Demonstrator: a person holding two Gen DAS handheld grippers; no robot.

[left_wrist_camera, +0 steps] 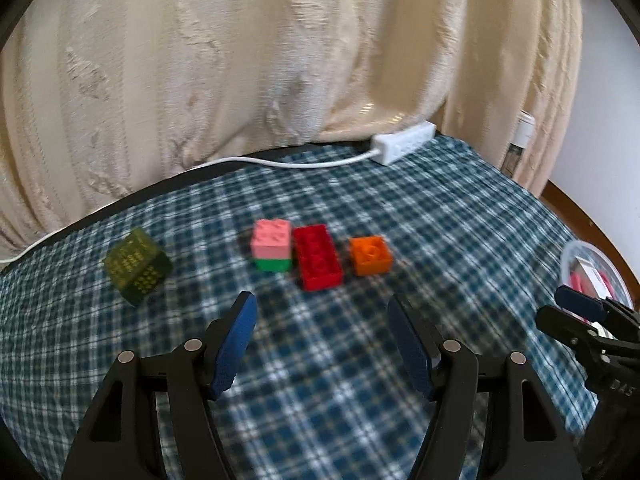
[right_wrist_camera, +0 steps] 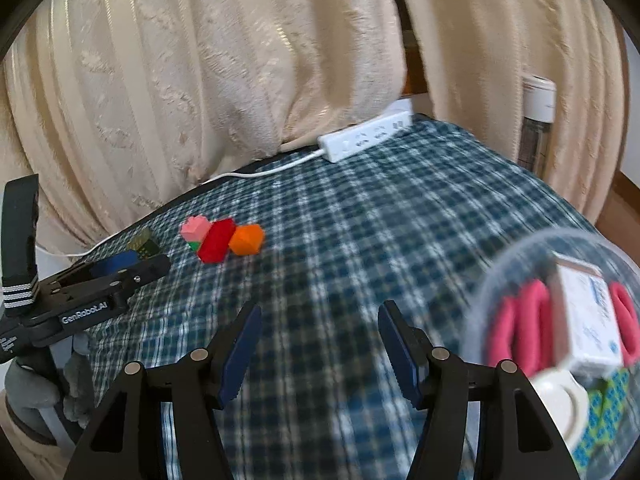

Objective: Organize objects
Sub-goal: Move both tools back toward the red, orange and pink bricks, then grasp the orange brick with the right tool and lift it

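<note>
With both claws, left (left_wrist_camera: 322, 344) and right (right_wrist_camera: 318, 354), half-open and empty, we still face three loose bricks (left_wrist_camera: 318, 257) ahead, the tub (right_wrist_camera: 560, 320) partly filled.

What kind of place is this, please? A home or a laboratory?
Probably a room in a home: a checked cloth covers the surface, cream curtains hang behind, and a white power strip lies near toy bricks.

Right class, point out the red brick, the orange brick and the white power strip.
red brick (left_wrist_camera: 318, 258), left wrist view, studded top face.
orange brick (left_wrist_camera: 370, 255), left wrist view, top face.
white power strip (right_wrist_camera: 366, 136), right wrist view, socket face.
</note>
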